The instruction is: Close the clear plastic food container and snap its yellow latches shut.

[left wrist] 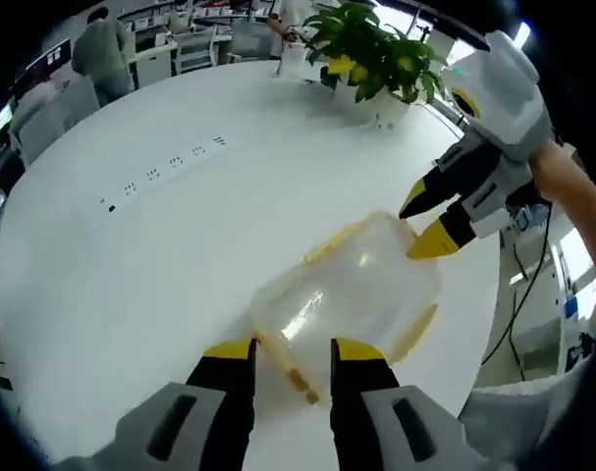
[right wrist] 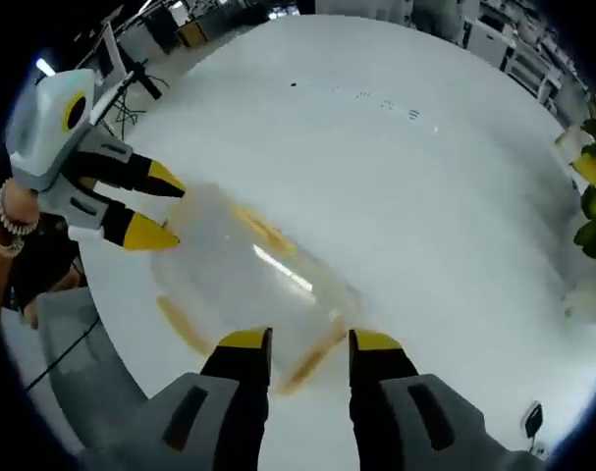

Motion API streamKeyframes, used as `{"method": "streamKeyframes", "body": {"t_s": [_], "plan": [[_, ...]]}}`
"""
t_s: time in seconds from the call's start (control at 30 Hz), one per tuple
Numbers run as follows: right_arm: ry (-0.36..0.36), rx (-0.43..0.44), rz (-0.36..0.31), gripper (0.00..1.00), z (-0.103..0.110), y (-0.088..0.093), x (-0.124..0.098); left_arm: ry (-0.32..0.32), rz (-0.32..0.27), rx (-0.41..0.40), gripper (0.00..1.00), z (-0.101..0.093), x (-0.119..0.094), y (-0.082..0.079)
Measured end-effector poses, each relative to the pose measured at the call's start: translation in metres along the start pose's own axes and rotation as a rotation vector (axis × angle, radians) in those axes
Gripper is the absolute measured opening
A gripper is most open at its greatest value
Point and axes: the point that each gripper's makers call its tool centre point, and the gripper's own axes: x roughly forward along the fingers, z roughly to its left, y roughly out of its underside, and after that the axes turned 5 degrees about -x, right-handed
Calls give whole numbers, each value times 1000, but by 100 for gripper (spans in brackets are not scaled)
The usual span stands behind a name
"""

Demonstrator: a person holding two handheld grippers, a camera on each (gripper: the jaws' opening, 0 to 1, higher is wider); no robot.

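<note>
The round white table (left wrist: 131, 255) carries the clear plastic container (left wrist: 352, 289) near its edge, lid on, yellow latches (left wrist: 296, 378) along its sides. The left gripper (left wrist: 293, 350) and the right gripper (right wrist: 307, 340) flank its ends, jaws parted, holding nothing.

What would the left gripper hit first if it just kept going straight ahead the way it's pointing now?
Most likely the clear container, at the near end where a yellow latch lies between the left gripper's open jaws. Depth is hard to judge, but nothing else sits in that line.
</note>
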Motion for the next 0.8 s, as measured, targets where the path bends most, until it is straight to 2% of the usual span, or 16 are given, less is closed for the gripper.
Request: {"method": "streamKeyframes", "body": {"t_s": [0.07,0.1,0.17,0.2,0.27,0.37,0.43,0.53,0.7,0.8], "plan": [[8,-34,-10,26,2,-1,-1,19,-65,42,21,-5,-4,-12],[12,-40,-12,25,5,0,-1,35,-107,33,22,-9,-8,-19],[15,-82,-20,25,8,0,-1,63,-152,23,23,-15,-13,-26],[16,-83,-19,26,2,-4,0,87,-182,16,23,-20,-16,-30],[20,-104,-27,26,4,-5,1,99,-192,28,23,-24,-18,-30],[-7,-109,-27,33,12,-5,0,104,-200,26,22,-27,-18,-28],[-10,-115,-28,35,15,-5,0,115,-219,29,22,-30,-18,-28],[4,-153,-45,29,14,-8,-4,158,-240,-11,21,-38,-15,-26],[-43,-135,-108,24,24,-23,-9,160,-246,7,19,-43,-8,-23],[-63,-135,-141,21,26,-35,-9,183,-263,-3,17,-49,-6,-24]]}}
